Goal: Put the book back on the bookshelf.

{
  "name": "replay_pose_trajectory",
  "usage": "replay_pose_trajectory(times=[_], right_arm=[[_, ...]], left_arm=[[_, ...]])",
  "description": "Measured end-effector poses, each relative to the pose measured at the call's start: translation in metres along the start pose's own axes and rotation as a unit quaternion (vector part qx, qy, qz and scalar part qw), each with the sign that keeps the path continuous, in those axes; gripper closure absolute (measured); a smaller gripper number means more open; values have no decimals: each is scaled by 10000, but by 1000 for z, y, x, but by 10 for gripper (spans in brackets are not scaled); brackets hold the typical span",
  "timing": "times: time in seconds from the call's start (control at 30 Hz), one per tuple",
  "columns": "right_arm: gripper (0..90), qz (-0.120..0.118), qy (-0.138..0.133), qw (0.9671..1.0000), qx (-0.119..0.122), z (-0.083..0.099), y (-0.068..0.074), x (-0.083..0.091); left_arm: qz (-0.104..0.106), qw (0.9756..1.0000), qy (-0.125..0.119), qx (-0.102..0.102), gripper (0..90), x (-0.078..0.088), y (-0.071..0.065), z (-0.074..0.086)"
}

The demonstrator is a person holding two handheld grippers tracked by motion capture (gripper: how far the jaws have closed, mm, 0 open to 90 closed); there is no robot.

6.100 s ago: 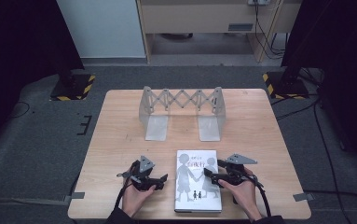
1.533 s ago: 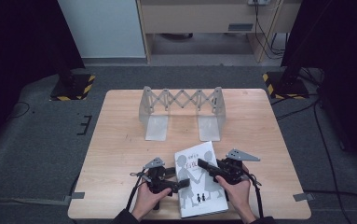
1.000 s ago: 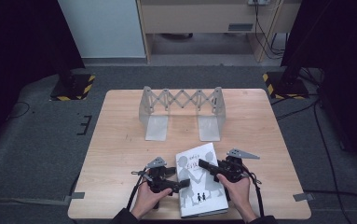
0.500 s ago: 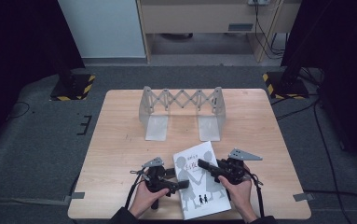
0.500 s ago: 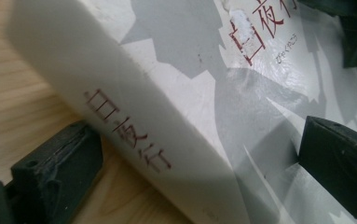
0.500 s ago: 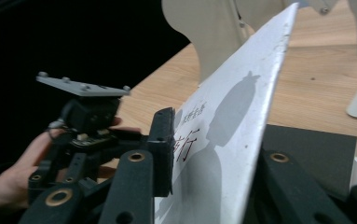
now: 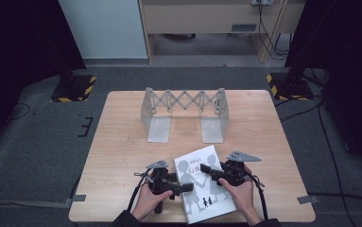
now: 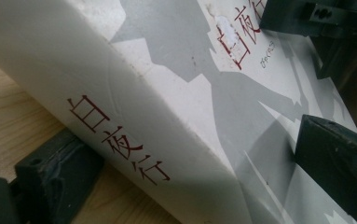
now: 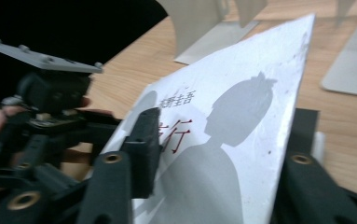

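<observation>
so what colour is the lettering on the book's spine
Dark red on the white book spine, clearest in the left gripper view.

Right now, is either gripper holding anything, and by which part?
The left gripper clamps the white book at its spine edge. The right gripper's jaws straddle the opposite edge and have just been opening.

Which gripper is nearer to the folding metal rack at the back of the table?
Right. The right gripper is at the book's upper right edge, slightly nearer the rack; the left gripper grips the book's spine lower down.
</observation>
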State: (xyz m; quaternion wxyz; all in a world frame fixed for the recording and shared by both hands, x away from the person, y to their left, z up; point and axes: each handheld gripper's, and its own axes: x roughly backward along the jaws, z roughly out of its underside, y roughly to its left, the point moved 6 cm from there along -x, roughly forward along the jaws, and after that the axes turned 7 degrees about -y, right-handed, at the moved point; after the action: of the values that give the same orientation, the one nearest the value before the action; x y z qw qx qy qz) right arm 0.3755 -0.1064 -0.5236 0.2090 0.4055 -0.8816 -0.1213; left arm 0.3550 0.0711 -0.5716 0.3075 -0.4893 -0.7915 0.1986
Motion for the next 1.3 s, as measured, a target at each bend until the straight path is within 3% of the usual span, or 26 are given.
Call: replay_pose_trajectory(times=[0.27,0.43,0.63,0.83,0.93,1.3], right_arm=[[419,211,52,9996,176,5,-8,8],[398,477,95,9982,348,7,-15,15],[381,786,397,9949,495,15,-25,19],[329,698,474,9961,252,22,-27,16],[318,651,494,9967,-20,24,-28,15],[303,524,453,9974,-213,26,-31,11]], left_arm=[[-110,9999,-33,11,42,-1,1,0],[-185,9998,-19,-34,53,-1,0,0],[-286,9995,-88,36,110,0,2,-1],[-301,9995,-73,16,114,0,2,-1],[-313,9995,-82,14,114,0,2,-1],[-468,9988,-107,-84,48,-7,-3,-1]])
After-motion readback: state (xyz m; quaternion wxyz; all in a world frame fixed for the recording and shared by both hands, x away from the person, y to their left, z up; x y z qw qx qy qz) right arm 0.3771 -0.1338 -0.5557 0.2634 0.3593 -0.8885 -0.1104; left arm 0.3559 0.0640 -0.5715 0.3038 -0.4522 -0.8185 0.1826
